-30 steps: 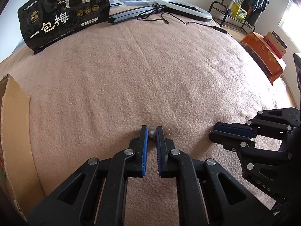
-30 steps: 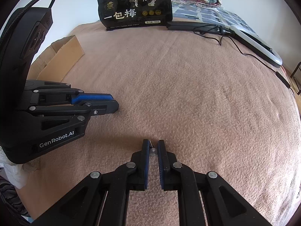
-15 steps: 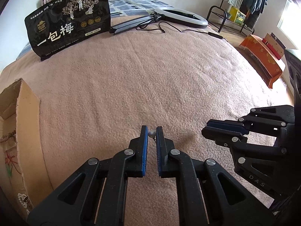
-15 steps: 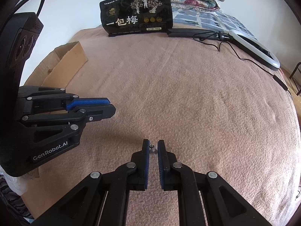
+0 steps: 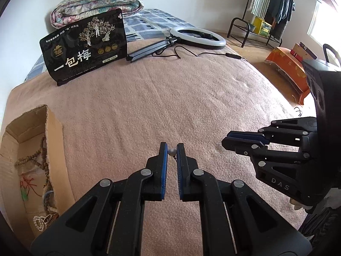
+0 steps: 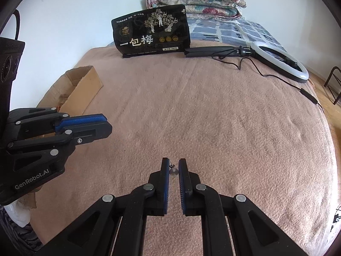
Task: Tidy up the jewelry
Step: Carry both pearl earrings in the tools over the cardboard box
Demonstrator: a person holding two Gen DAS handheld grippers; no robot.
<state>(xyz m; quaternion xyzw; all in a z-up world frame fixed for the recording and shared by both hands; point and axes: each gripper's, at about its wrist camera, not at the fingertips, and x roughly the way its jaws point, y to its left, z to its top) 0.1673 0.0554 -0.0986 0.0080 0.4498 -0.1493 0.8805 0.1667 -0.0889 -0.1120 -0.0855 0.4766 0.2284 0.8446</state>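
My left gripper point(image 5: 172, 149) is shut on a small pearl earring point(image 5: 171, 152), held above the pink blanket point(image 5: 170, 98). My right gripper point(image 6: 174, 166) is shut on a matching pearl earring point(image 6: 173, 171) with a thin hook. Each gripper shows in the other's view: the right gripper point(image 5: 245, 141) to the right, the left gripper point(image 6: 89, 123) to the left. A cardboard box point(image 5: 53, 140) at the left holds bead necklaces and bracelets point(image 5: 40, 153); it also shows in the right wrist view point(image 6: 85, 87).
A black snack bag point(image 5: 85, 47) stands at the back of the bed, with a ring light point(image 5: 198, 37) and its cable beside it. A folded quilt point(image 5: 98, 6) lies behind. A clothes rack point(image 5: 268, 6) and an orange box point(image 5: 287, 66) stand off the bed's right side.
Both grippers have lifted away from the blanket with their earrings, so more of the room and the box interior shows. Their grips have not changed.
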